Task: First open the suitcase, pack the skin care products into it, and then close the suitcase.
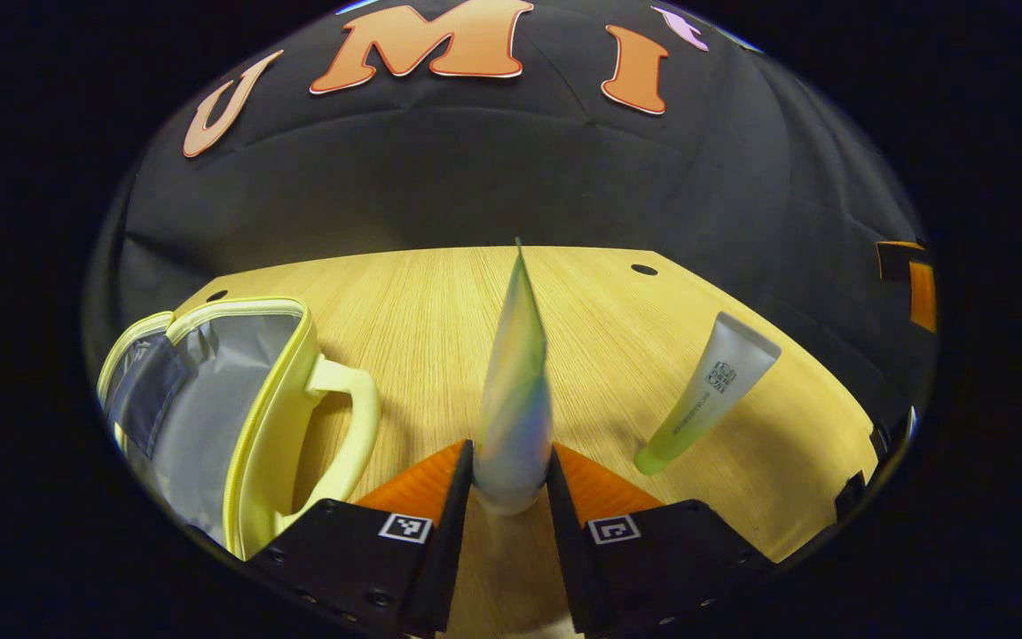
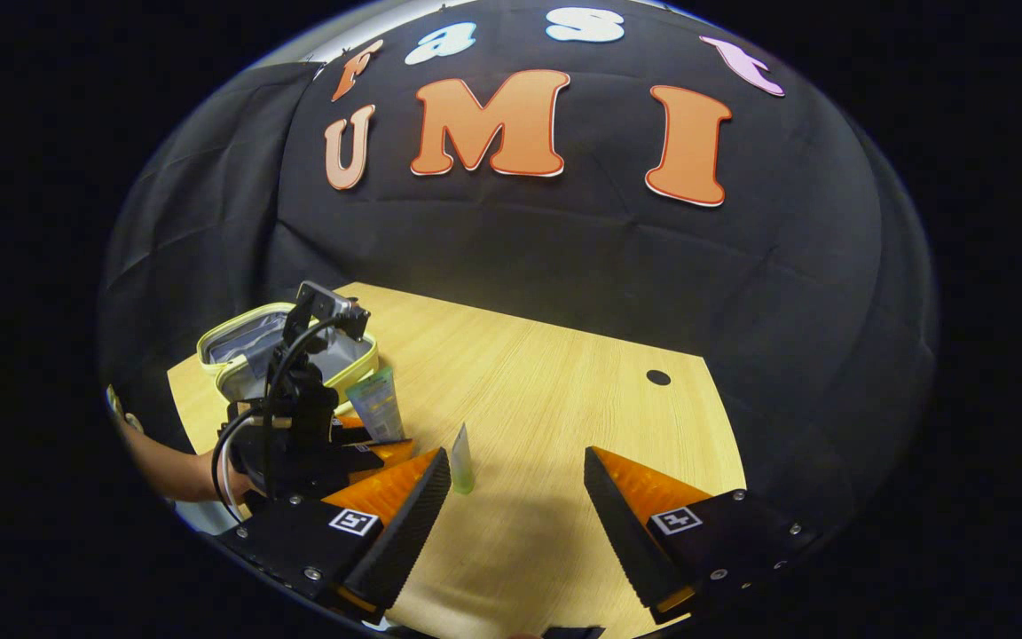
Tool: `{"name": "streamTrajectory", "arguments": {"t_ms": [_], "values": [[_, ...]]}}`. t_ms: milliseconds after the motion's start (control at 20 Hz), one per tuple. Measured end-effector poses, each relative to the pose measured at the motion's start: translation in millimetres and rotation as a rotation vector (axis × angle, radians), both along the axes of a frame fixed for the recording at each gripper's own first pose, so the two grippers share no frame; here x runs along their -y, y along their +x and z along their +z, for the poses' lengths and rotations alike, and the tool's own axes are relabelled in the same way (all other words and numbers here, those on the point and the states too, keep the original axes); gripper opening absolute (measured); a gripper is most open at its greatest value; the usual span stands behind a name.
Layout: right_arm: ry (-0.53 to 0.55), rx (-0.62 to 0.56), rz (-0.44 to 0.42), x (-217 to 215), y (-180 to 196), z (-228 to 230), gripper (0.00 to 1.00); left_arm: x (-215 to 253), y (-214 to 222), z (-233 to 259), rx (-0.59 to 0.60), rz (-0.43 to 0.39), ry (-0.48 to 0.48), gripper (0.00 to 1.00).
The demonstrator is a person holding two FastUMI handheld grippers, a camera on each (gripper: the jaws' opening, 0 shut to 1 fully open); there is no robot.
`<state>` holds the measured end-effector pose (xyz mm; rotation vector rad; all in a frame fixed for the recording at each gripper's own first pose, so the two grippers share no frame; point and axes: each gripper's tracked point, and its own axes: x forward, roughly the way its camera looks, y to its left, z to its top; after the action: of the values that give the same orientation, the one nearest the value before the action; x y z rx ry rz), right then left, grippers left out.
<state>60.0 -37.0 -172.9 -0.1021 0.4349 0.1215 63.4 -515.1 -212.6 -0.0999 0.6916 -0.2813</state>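
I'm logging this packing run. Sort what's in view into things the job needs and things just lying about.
Part of the job:
- yellow case, open on the table
- tube clamped in the left gripper
- second tube lying on the table, not yet packed
- right gripper, open

Just there:
- wooden table
- holes in the tabletop

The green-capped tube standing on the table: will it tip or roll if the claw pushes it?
The green-capped tube stands on its small cap, tall and narrow, so a side push would probably tip it. Its flat crimped end should limit rolling. The tube looks like soft plastic, so it would likely give somewhat under the right claw.
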Motion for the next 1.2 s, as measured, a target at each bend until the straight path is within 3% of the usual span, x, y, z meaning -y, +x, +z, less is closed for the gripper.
{"name": "streamTrajectory", "arguments": {"t_ms": [250,550,900,1100,1200], "values": [[0.008,-0.069,0.041,-10,5,-29,0.96,-11,3,17,0.003,0.033,-0.036,0.44],[0.028,-0.087,0.082,-26,22,-46,0.96,-40,6,72,0.029,0.073,-0.009,0.44],[0.032,-0.172,0.129,-42,41,-97,0.94,-77,-5,142,0.084,0.128,0.033,0.44],[0.041,-0.200,0.139,-52,52,-116,0.86,-99,-16,165,0.091,0.161,0.071,0.44],[0.063,-0.220,0.138,-57,55,-123,0.75,-108,-22,172,0.092,0.167,0.084,0.45]]}}
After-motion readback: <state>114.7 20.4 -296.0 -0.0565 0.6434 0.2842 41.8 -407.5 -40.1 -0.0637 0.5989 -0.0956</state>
